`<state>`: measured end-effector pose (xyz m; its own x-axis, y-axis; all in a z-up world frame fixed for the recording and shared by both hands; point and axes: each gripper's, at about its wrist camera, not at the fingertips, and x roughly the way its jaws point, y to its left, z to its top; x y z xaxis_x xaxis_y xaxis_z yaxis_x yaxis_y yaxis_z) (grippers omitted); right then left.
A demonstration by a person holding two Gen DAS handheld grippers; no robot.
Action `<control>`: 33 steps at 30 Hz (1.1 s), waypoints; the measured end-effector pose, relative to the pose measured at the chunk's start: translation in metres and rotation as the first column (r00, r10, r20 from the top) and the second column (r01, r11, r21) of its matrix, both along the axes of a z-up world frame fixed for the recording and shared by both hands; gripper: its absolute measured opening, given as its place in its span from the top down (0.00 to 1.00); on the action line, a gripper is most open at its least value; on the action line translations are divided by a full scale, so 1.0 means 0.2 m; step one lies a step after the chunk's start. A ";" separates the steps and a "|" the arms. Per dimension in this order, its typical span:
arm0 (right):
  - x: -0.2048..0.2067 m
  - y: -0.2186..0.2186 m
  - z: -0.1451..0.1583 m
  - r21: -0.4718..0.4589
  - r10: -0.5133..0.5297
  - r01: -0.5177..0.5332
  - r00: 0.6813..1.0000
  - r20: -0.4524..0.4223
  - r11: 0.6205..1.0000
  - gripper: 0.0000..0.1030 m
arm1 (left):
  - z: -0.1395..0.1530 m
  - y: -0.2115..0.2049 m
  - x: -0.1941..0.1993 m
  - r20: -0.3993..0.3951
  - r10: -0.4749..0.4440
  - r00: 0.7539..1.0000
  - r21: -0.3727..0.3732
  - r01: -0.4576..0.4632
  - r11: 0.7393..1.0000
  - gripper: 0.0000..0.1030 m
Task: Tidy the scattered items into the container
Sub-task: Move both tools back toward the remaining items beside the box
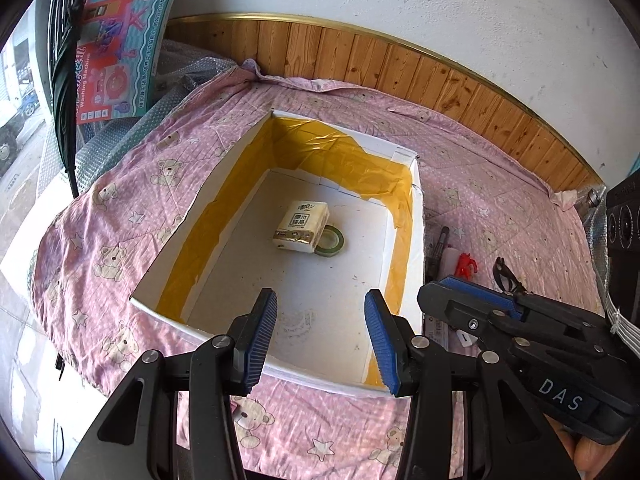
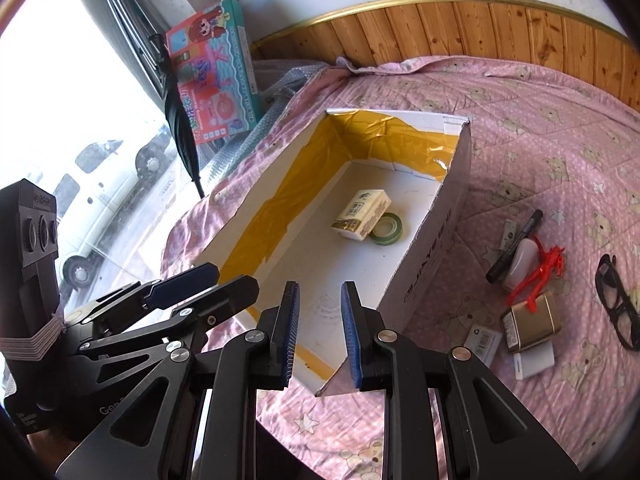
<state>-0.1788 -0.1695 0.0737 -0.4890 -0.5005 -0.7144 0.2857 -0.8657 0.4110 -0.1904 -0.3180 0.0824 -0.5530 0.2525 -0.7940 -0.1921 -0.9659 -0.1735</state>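
Pink teddy-print bedding (image 2: 520, 120) carries a white box (image 2: 436, 248) holding a tissue pack (image 2: 362, 214) and tape roll (image 2: 386, 230). Left tool (image 1: 320, 336) and right tool (image 2: 319, 334) hover apart, empty, at its near rim. Marker (image 2: 516, 244), glasses (image 2: 616, 304) and tin (image 2: 534, 320) lie right of it.

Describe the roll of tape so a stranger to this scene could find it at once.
Start at the white cardboard box with yellow-taped inner walls, sitting on the pink bear-print quilt. Only two things lie on its floor, near the far end: a cream tissue pack and, touching it on the side nearer the scattered items, the tape roll. It is the flat green ring with a hollow centre.
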 end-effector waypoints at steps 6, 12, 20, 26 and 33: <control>0.12 0.06 0.03 -0.028 0.000 0.000 1.000 -0.018 1.000 0.75 | 0.05 0.05 0.11 -0.028 -0.021 0.999 -0.004 0.021 1.000 0.54; 0.23 0.11 0.06 -0.059 0.000 -0.002 0.999 -0.033 0.998 0.75 | 0.07 0.09 0.19 -0.038 -0.032 0.999 -0.007 0.032 0.999 0.54; 0.40 0.21 0.04 -0.079 -0.018 0.014 0.999 -0.046 0.997 0.75 | 0.08 0.16 0.33 -0.071 -0.069 0.995 -0.027 0.067 0.997 0.54; 0.50 0.33 -0.04 -0.089 -0.052 0.050 0.998 -0.021 0.995 0.75 | 0.01 0.24 0.41 -0.047 -0.098 0.994 -0.021 0.097 0.995 0.54; 0.59 0.51 -0.15 -0.116 -0.116 0.119 0.993 0.028 0.986 0.75 | -0.06 0.37 0.48 -0.022 -0.148 0.989 -0.018 0.147 0.989 0.54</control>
<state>-0.0612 -0.0671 0.0436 -0.5350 -0.5216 -0.6646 0.1752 -0.8381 0.5166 -0.0953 -0.2448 0.0698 -0.5292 0.3195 -0.7861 -0.3365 -0.9295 -0.1513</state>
